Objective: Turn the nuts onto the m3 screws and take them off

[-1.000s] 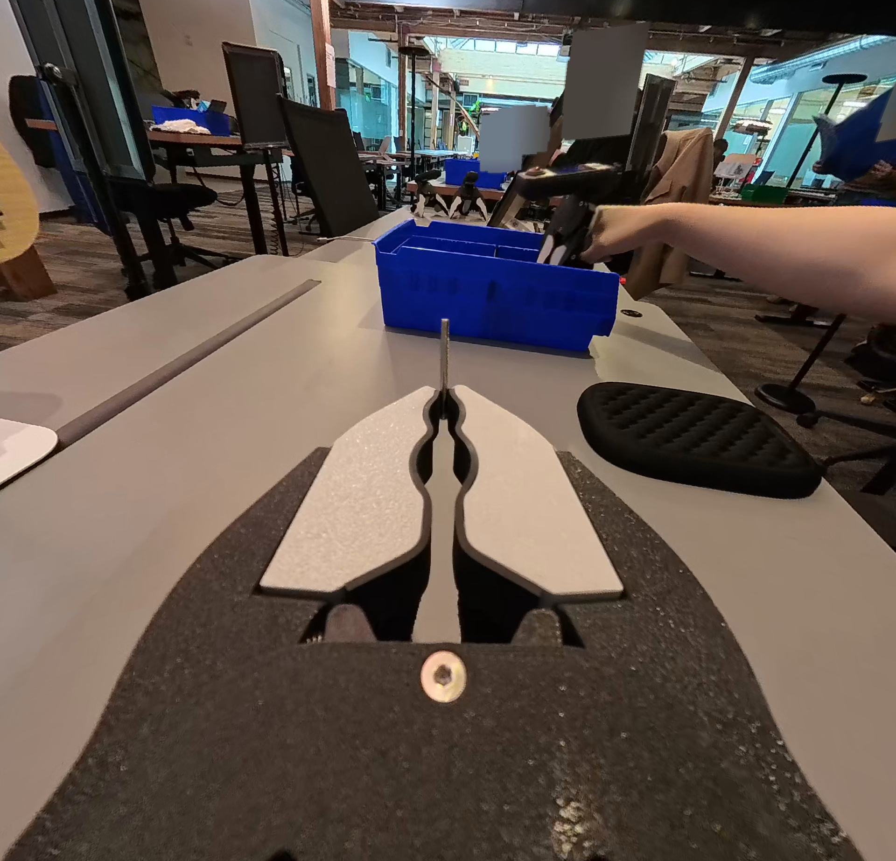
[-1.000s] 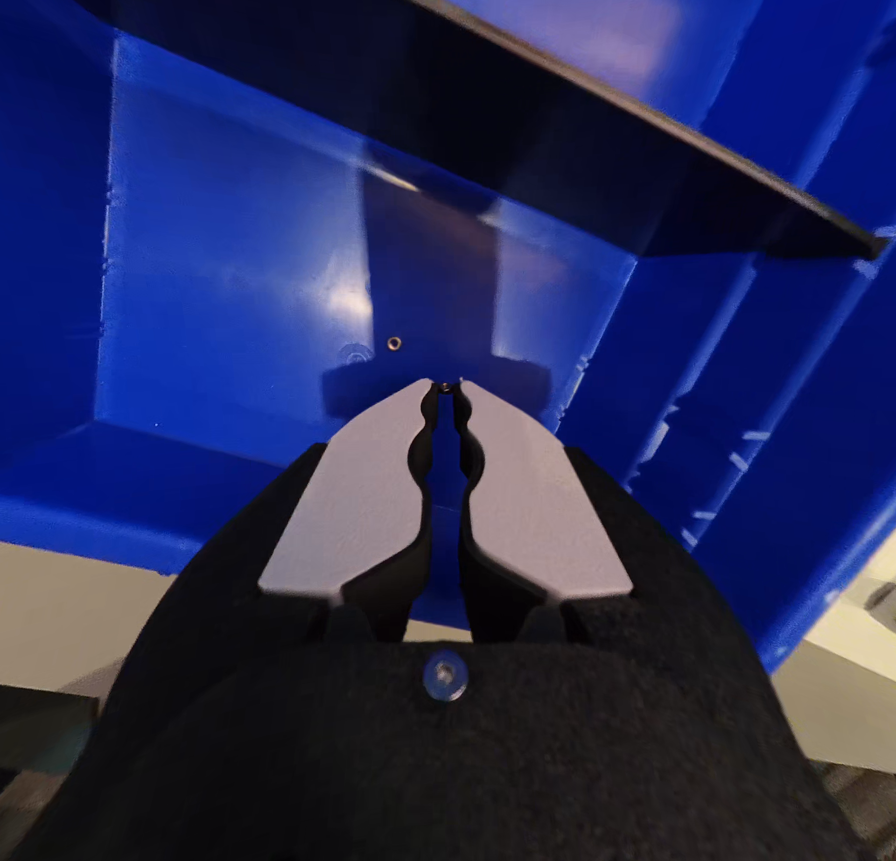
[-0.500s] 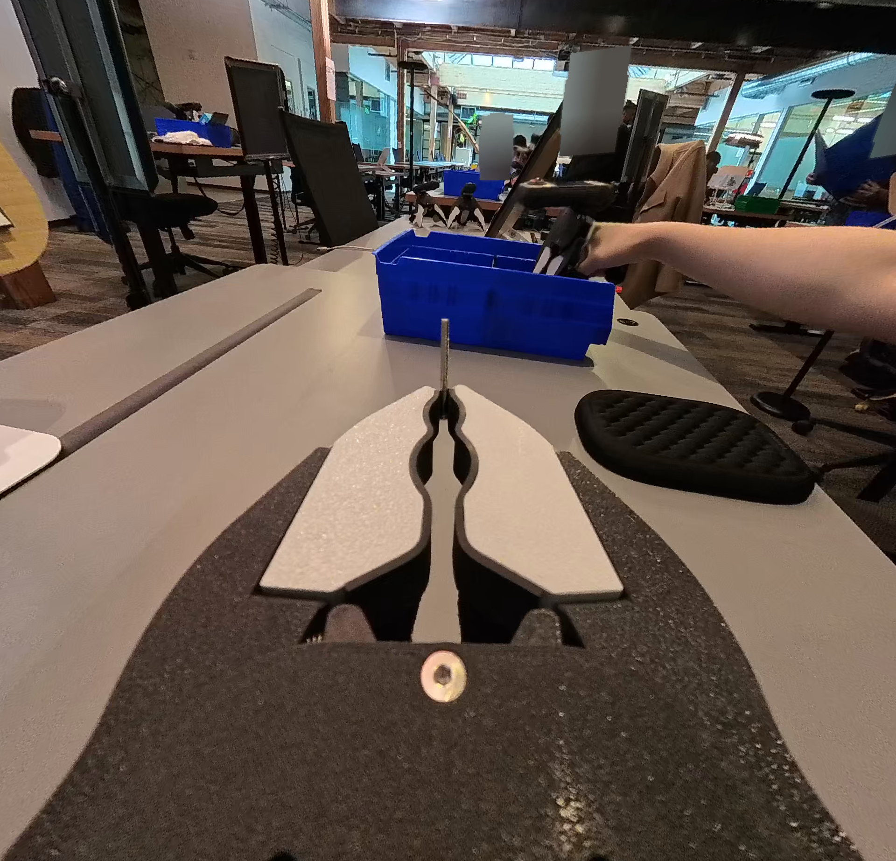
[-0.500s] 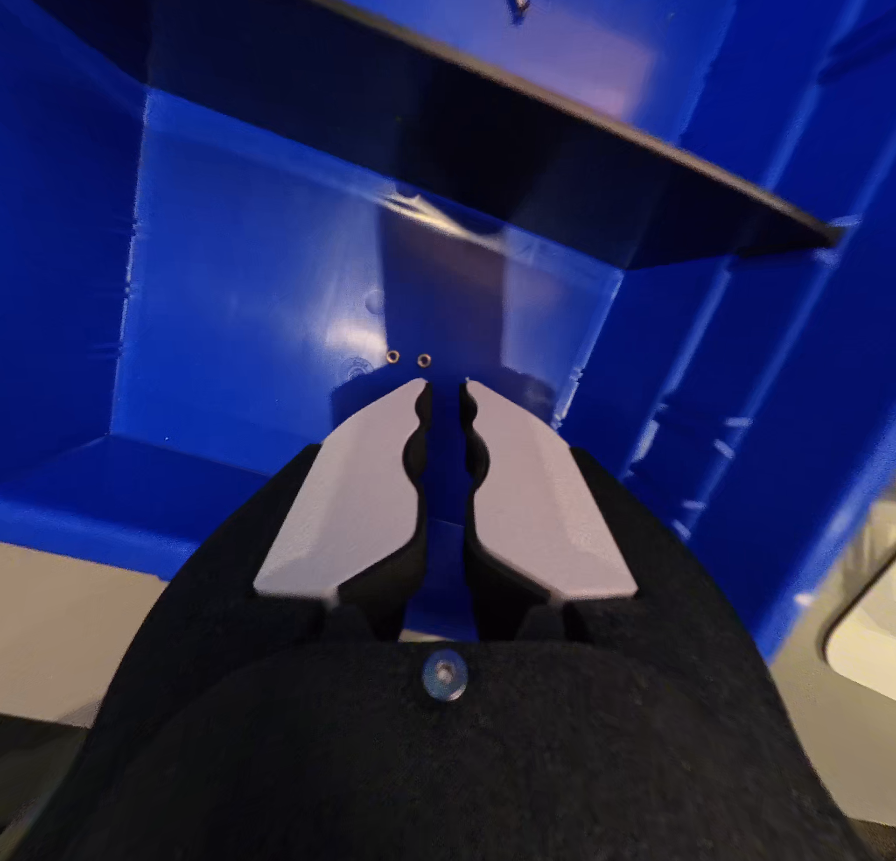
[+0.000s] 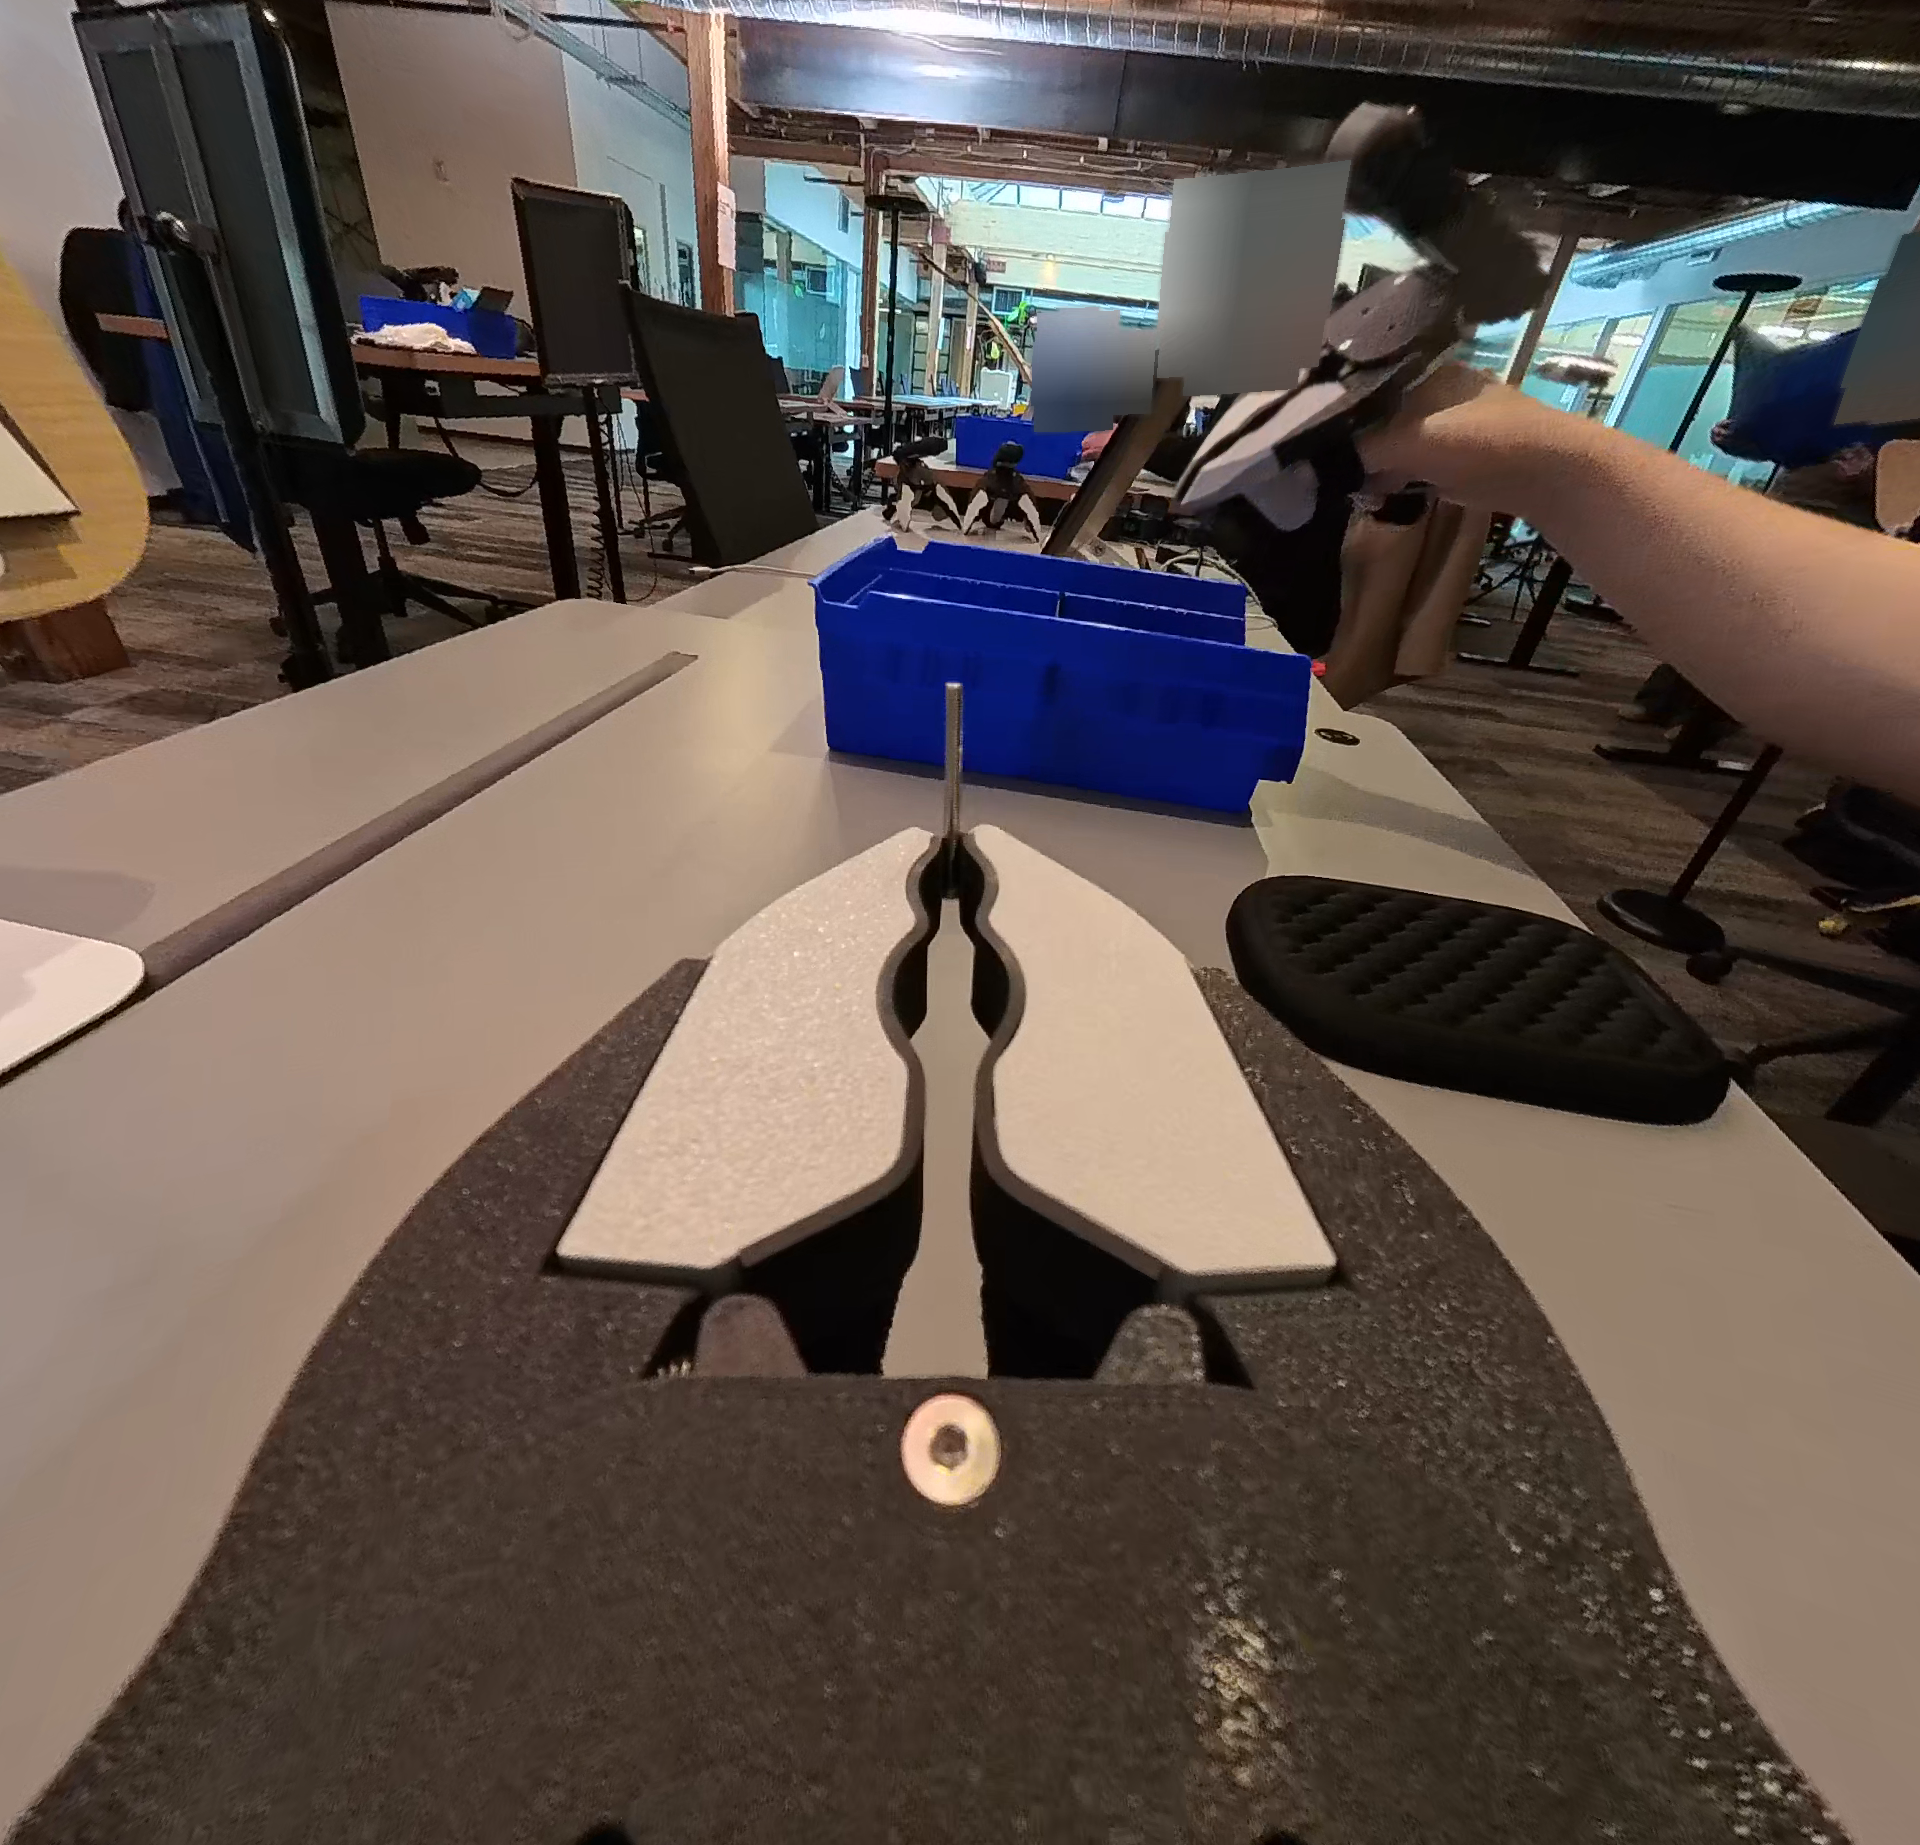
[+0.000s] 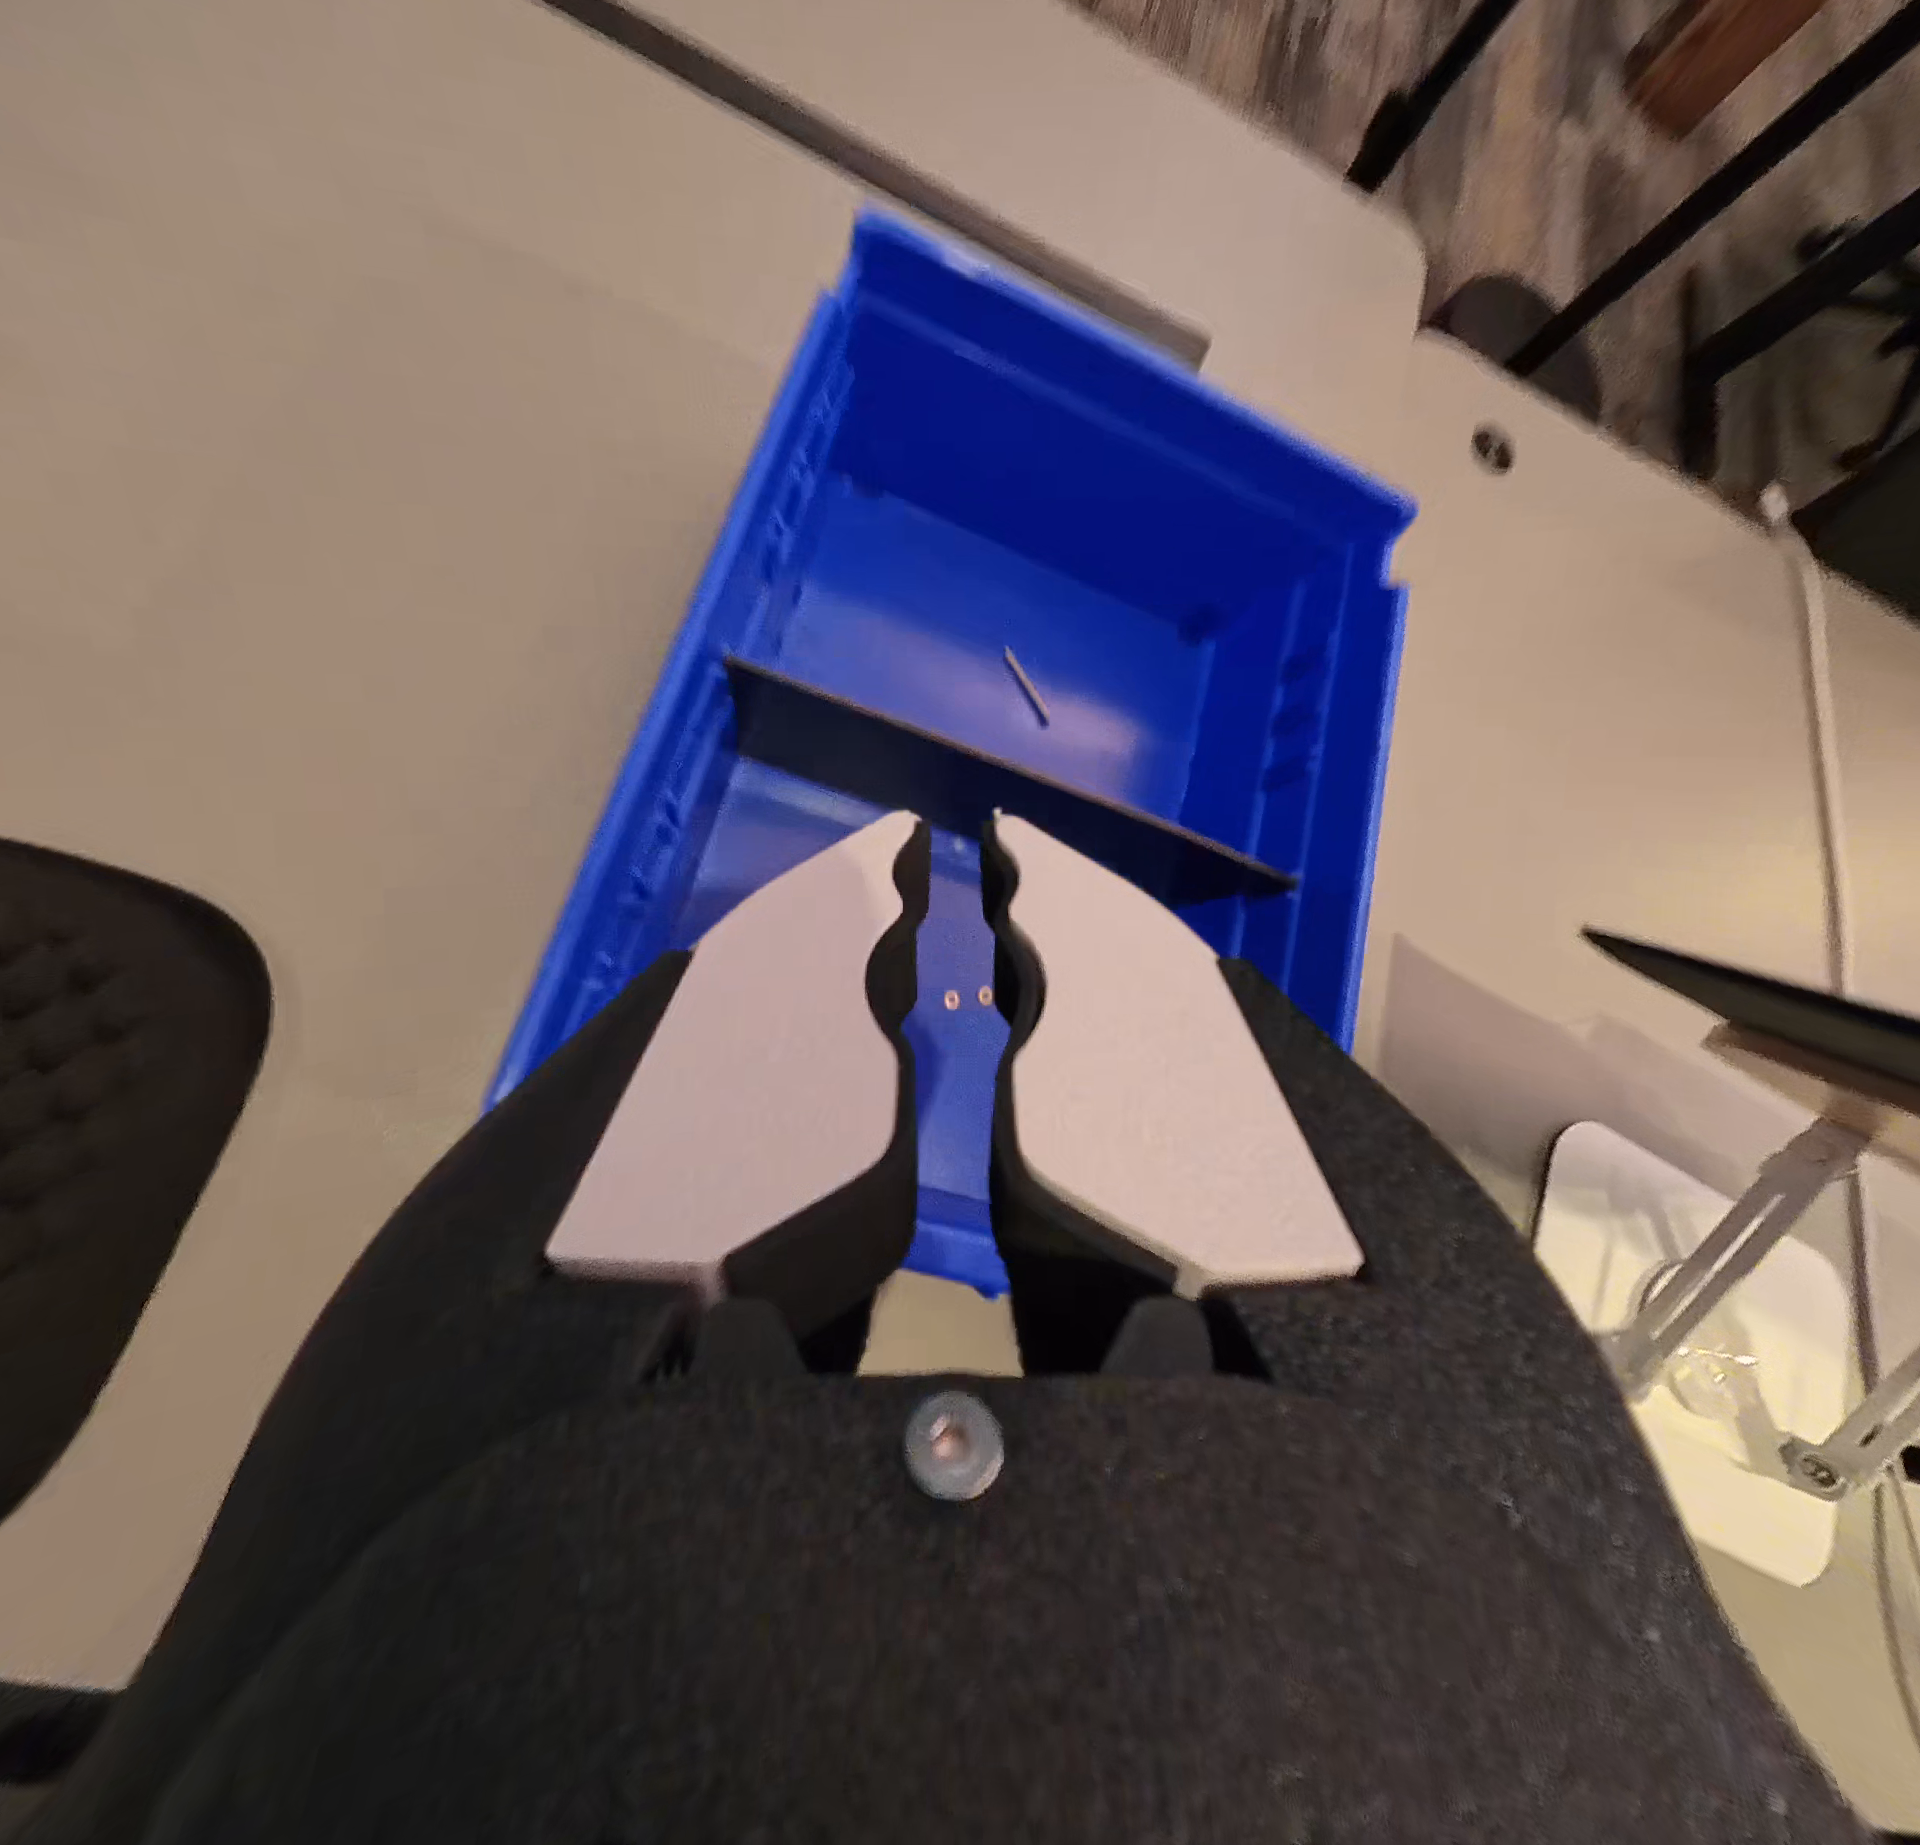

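My left gripper [image 5: 952,839] is shut on a thin M3 screw [image 5: 953,756] that stands up out of its fingertips, low over the grey table. The blue bin [image 5: 1049,694] sits beyond it. My right gripper [image 6: 954,824] is open and empty, held high above the bin [image 6: 1039,424]; it also shows in the left wrist view [image 5: 1195,491]. Two small brass nuts [image 6: 968,996] lie on the floor of the bin's near compartment, seen between my right fingers. Another screw [image 6: 1025,685] lies in the far compartment behind the black divider [image 6: 997,787].
A black textured pad [image 5: 1455,995] lies on the table right of the left gripper, and shows in the right wrist view [image 6: 94,1047]. A white stand base [image 6: 1683,1359] is beside the bin. A dark strip [image 5: 416,808] runs along the table at left. Tip to tip, the grippers are about 40 cm apart.
My right gripper opened and let go of a nut in the bin, then rose well above it. The left gripper kept still with its screw.
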The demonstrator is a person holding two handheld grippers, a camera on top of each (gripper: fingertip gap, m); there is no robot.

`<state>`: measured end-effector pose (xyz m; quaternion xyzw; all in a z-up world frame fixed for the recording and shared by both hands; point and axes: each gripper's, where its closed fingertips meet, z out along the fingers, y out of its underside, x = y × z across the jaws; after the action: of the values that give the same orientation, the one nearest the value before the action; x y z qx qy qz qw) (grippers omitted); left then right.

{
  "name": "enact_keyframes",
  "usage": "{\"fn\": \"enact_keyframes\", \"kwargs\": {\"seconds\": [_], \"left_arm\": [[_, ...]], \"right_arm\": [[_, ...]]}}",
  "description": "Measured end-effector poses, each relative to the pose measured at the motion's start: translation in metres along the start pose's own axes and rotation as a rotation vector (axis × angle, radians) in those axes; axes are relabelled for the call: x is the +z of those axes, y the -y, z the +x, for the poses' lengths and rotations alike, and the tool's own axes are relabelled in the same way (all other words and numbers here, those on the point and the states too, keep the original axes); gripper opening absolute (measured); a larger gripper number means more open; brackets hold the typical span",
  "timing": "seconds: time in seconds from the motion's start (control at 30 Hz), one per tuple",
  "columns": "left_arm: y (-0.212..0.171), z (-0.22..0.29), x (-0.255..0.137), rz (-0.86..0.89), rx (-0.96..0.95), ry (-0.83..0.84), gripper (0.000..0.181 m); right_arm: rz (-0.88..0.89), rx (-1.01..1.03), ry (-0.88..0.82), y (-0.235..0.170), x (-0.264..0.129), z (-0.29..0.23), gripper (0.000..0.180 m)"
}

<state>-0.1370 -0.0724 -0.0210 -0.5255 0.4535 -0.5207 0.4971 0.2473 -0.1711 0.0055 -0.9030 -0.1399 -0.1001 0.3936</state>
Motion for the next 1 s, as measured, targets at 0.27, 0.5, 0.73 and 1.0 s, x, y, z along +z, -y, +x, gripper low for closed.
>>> {"fn": "enact_keyframes", "kwargs": {"seconds": [0.27, 0.5, 0.73, 1.0], "left_arm": [[0.012, 0.004, -0.002, 0.048, -0.007, -0.010, 0.002], [0.022, 0.007, -0.006, 0.084, 0.010, -0.007, 0.002], [0.024, 0.013, -0.005, 0.092, 0.010, -0.030, 0.002], [0.030, 0.015, -0.007, 0.118, 0.005, -0.048, 0.002]], "right_arm": [[0.442, -0.062, 0.167, 0.121, -0.040, -0.102, 0.011], [0.821, -0.012, 0.681, 0.177, -0.056, -0.237, 0.014], [0.820, 0.007, 0.880, 0.194, -0.005, -0.316, 0.021], [0.803, -0.025, 0.915, 0.207, 0.026, -0.356, 0.020]]}}
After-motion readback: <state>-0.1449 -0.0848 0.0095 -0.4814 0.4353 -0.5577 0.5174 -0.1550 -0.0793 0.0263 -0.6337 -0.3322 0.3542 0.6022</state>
